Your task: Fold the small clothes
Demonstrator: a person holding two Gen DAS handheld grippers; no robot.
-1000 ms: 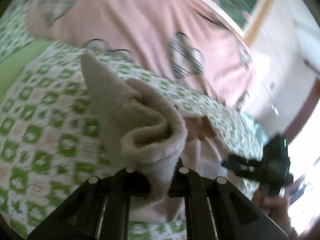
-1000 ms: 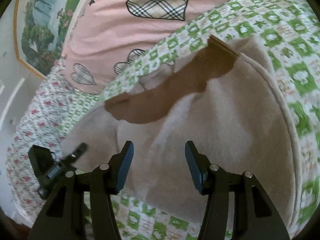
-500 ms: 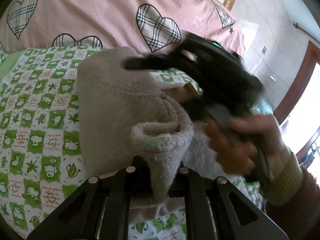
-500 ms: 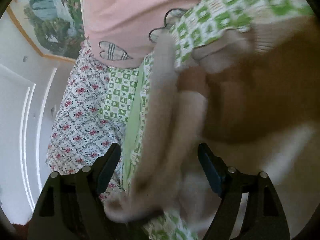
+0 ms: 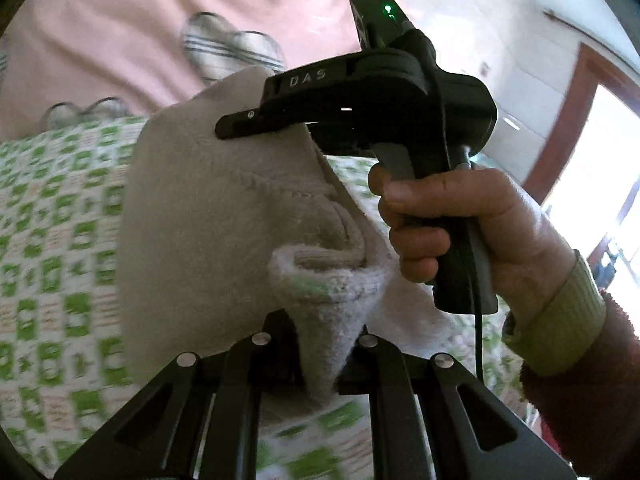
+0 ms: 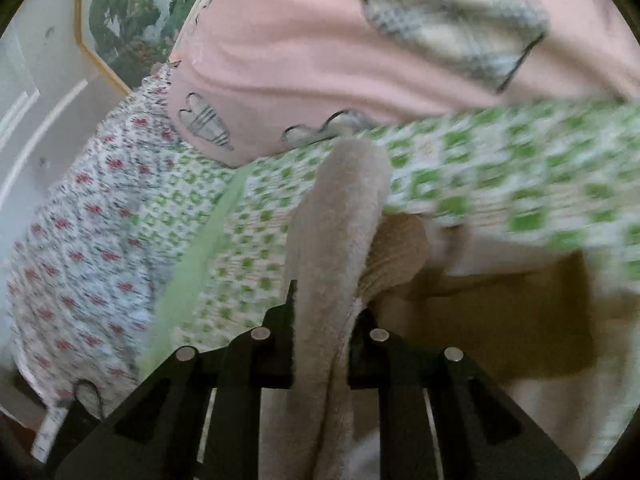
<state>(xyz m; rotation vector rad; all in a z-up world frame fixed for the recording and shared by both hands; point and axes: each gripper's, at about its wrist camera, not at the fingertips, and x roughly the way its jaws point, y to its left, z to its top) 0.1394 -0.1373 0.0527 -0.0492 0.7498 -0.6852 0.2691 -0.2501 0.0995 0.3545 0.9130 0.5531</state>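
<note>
Gripping beige garment (image 5: 208,216): L tool (image 5: 324,356) & R tool (image 6: 320,344) both clamped.

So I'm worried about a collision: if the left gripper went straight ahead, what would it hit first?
Beyond the beige garment it holds, the left gripper would probably meet the right gripper first; depth is unclear.

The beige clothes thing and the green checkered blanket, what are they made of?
The beige garment looks like thick, fuzzy knit or fleece: its surface is nappy and its rolled cuff shows ribbing. The green checkered blanket looks like thin, matte printed cotton, flat with no pile, though blur leaves that uncertain.
</note>
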